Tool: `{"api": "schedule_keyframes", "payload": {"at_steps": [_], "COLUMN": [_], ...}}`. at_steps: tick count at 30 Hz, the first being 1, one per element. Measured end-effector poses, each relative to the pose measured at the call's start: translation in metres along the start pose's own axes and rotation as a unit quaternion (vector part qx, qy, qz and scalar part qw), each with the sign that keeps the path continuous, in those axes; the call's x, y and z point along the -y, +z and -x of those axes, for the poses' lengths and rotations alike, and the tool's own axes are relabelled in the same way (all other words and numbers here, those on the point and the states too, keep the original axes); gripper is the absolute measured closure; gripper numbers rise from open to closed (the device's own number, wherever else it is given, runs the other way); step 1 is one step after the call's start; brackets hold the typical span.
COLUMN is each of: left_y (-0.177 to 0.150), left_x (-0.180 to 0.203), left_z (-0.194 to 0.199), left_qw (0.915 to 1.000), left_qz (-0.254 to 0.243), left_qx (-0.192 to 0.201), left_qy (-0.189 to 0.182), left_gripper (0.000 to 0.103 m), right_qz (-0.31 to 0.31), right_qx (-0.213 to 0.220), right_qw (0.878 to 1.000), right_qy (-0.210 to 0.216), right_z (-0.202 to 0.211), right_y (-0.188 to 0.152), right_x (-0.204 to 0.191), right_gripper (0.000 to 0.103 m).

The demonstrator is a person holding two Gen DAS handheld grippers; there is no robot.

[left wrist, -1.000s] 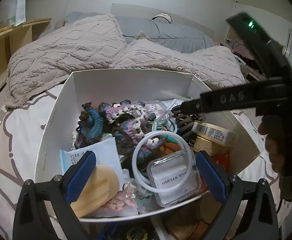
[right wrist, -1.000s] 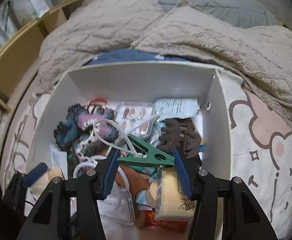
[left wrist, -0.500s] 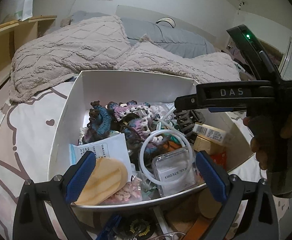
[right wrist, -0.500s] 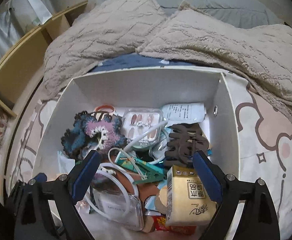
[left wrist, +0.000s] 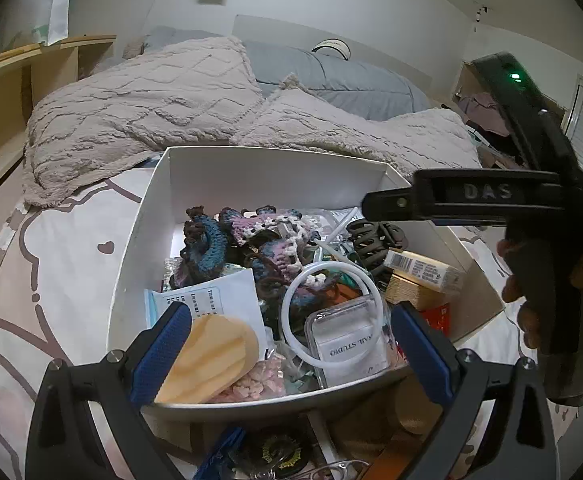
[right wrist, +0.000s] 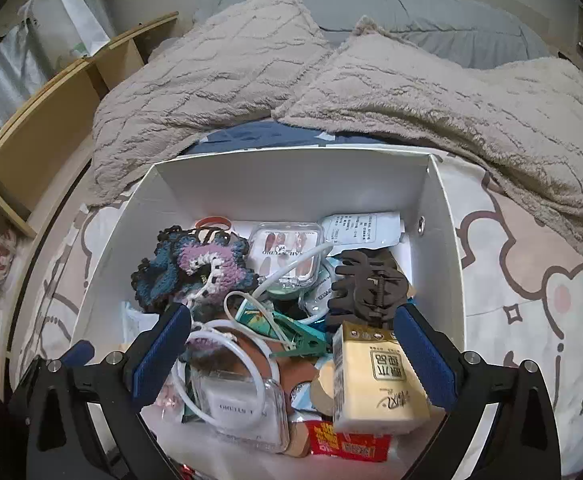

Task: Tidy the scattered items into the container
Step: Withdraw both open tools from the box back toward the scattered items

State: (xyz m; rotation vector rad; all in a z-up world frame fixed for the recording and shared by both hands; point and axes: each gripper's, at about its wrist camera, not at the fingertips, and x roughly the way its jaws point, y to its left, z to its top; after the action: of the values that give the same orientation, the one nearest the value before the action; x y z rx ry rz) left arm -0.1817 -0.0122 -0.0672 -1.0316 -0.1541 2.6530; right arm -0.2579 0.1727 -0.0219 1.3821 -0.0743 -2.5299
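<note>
A white box point(right wrist: 291, 184) point(left wrist: 275, 176) stands on the bed, full of small items. In it lie crocheted scrunchies point(right wrist: 195, 268), a green clothespin point(right wrist: 299, 340), a dark hair claw point(right wrist: 367, 284), a cream carton point(right wrist: 375, 384), clear nail cases point(right wrist: 287, 252) and a white ring point(left wrist: 331, 316). My right gripper point(right wrist: 291, 348) is open and empty above the box's near part. My left gripper point(left wrist: 287, 344) is open and empty at the box's near rim. The right tool point(left wrist: 491, 200) shows in the left wrist view over the box's right side.
Beige textured blankets point(right wrist: 331, 80) lie behind the box, with grey bedding point(right wrist: 431, 20) beyond. A wooden shelf point(right wrist: 51, 128) stands at the left. The sheet point(right wrist: 531, 280) has pink cartoon prints. Dark small items point(left wrist: 275, 448) lie in front of the box, under the left gripper.
My right gripper opened and let go of the green clothespin, which now lies in the box. Both grippers have drawn back and up a little.
</note>
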Motion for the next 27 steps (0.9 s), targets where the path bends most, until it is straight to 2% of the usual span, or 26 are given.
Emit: {"api": "schedule_keyframes", "payload": {"at_steps": [13, 19, 27], "left_y": [0.006, 0.009, 0.011], "left_x": [-0.002, -0.002, -0.001], "left_z": [0.021, 0.031, 0.041], "left_qw": [0.9997, 0.9994, 0.9992], "left_qz": [-0.001, -0.005, -0.008], "left_qx": [0.022, 0.03, 0.034], "left_qy": [0.011, 0.017, 0.017], "left_gripper": [0.002, 0.002, 0.002], "right_qz": [0.014, 0.018, 0.053], "right_qx": [0.067, 0.075, 0.084], "right_qw": [0.998, 0.997, 0.995], "right_qy": [-0.004, 0.001, -0.021], "right_z": [0.037, 0.05, 0.072], "right_y": [-0.015, -0.024, -0.049], "right_x": [0.002, 0.006, 0.003], "right_gripper": [0.0, 0.0, 0.0]}}
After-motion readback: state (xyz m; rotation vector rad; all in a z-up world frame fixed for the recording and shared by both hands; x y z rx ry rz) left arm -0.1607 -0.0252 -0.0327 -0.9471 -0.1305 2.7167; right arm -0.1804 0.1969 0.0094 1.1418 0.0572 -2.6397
